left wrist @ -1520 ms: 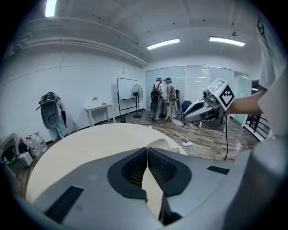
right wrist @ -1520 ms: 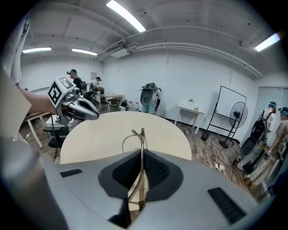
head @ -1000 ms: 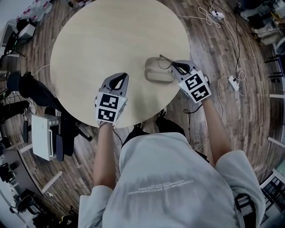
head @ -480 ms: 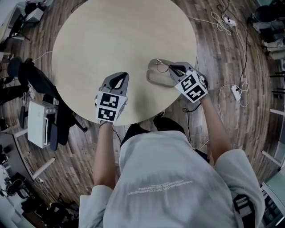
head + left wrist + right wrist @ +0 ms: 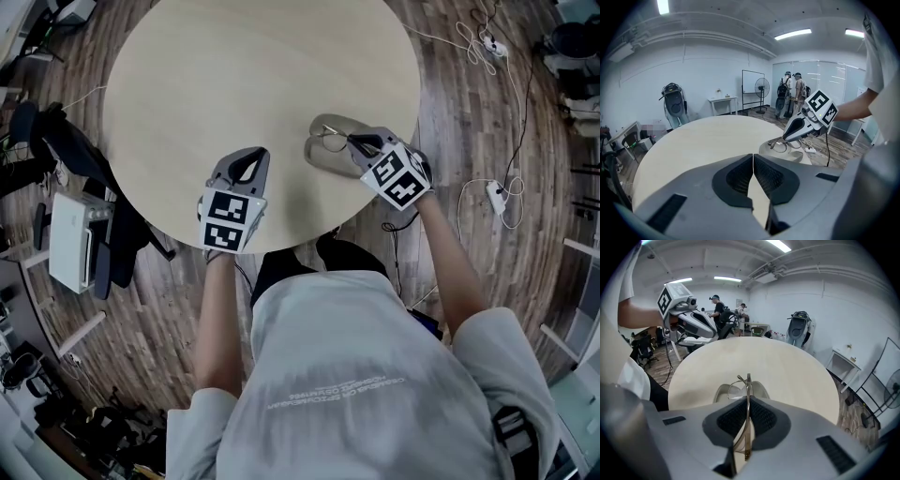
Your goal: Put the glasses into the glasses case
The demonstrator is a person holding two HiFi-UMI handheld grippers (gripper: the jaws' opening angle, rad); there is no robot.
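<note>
At the left, the left gripper (image 5: 251, 159) is held low over the near edge of the round table (image 5: 234, 75). Its jaws are pressed together in the left gripper view, with nothing caught between them. No change is seen in it over the last second: it is kept in the same spot, well apart from the task's things, and no part in the placing is taken by it.

Toward the right of the table, the glasses case (image 5: 323, 161) is seen lying open, its pale hollow turned upward. It is not shifted on the tabletop across the three head views.

The change is found just to the right of that. The glasses (image 5: 334, 141) are clamped by one thin metal temple between the pads of the right gripper (image 5: 356, 143). In the right gripper view the temple is seen running straight up through the shut jaws, with the lenses hanging beyond the tips over the case. Compared with a second ago, the right gripper is brought a little further in toward the case, so that the frame is now carried above the case's hollow and not beside its rim. Whether the frame already touches the lining cannot be told.

From this, the carry is judged nearly done. A small lowering and a release are what appear to remain before the glasses can be counted as inside the case.
</note>
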